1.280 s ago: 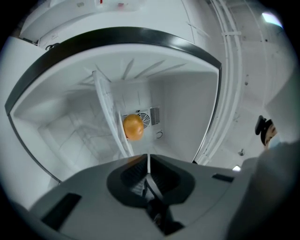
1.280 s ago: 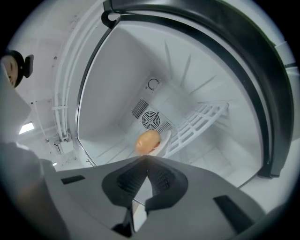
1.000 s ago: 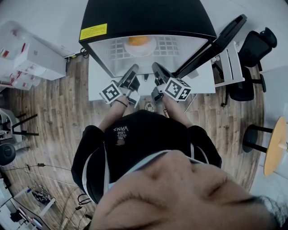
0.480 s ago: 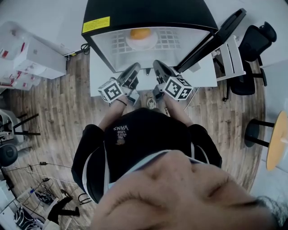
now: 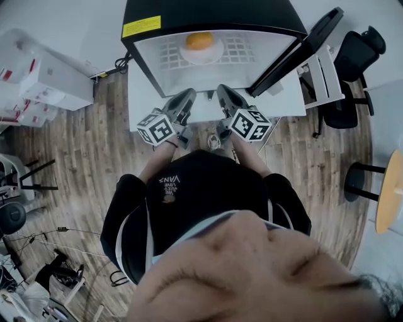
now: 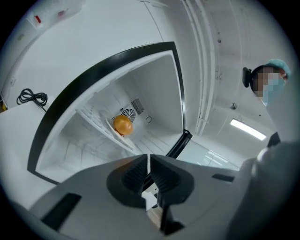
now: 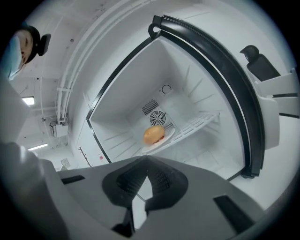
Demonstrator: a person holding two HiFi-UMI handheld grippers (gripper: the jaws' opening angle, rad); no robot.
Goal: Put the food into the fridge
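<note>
The fridge (image 5: 214,12) stands open in front of me, black outside and white inside. On its wire shelf (image 7: 201,122) a white plate (image 5: 201,53) carries an orange-brown bun (image 5: 200,41), also seen as the bun (image 6: 123,125) in the left gripper view and the bun (image 7: 154,134) in the right gripper view. My left gripper (image 5: 187,95) and right gripper (image 5: 221,93) are side by side just outside the opening, both pointing in. The left gripper (image 6: 148,161) and the right gripper (image 7: 146,166) are each shut with nothing between the jaws.
The fridge door (image 5: 296,50) hangs open to the right. Behind it is a black office chair (image 5: 352,69). White boxes (image 5: 44,75) lie at the left, and a stool (image 5: 359,188) and a round table (image 5: 390,195) at the right. A masked person (image 6: 272,79) stands nearby.
Both grippers have drawn back a little from the fridge opening, and the left one has rolled. The bun and plate stay on the shelf.
</note>
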